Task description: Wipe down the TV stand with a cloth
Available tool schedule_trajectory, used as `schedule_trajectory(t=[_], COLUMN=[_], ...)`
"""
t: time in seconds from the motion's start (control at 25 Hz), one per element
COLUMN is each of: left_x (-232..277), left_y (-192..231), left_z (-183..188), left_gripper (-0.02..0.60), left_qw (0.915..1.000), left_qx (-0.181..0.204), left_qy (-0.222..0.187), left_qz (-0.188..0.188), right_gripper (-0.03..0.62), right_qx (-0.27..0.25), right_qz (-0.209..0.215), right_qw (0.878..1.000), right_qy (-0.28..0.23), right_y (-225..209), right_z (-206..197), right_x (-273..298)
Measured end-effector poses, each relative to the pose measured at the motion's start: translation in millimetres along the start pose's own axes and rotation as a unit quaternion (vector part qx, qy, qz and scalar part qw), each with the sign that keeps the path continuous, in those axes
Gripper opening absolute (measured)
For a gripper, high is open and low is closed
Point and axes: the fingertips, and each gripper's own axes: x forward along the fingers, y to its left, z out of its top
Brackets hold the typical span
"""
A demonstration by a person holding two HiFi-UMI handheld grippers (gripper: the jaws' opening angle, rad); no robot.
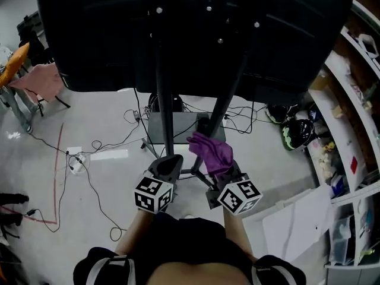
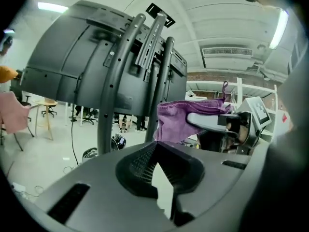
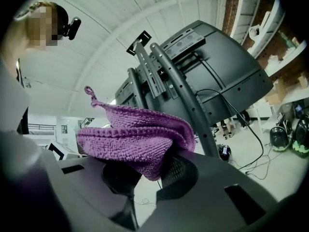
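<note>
Approach phase of wiping: right gripper (image 3: 154, 170) clamped on purple cloth (image 3: 135, 134), held close by an upright of the TV stand (image 1: 165, 94), contact unclear; left gripper (image 2: 155, 146) closed and empty alongside; next move likely requires pressing the cloth onto that upright.

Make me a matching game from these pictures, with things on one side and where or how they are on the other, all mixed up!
1 cloth
2 left tongs
3 stand
4 cables

A on the floor
B shut, empty
C gripped in the right tongs
D holding up the TV

Pairs: 1-C, 2-B, 3-D, 4-A
</note>
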Motion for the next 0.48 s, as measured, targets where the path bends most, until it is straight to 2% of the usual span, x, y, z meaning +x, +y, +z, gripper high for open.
schedule_trajectory(t=[0.24,0.48], left_x=[-11.4,-9.0], left_y=[10.6,8.4], left_z=[10.0,3.3], left_gripper=[0.006,0.006], left_qw=[0.9996,0.9997], left_qx=[-0.01,-0.013], left_qy=[-0.015,-0.003], left_qz=[0.02,0.021], right_gripper=[0.064,0.064], right_qx=[-0.019,-0.026], right_qz=[0.006,-0.001], right_qw=[1.0,1.0], right_qy=[0.004,0.004], right_y=[12.0,11.6], right_z=[5.1,3.6], right_x=[-4.3,-17.3])
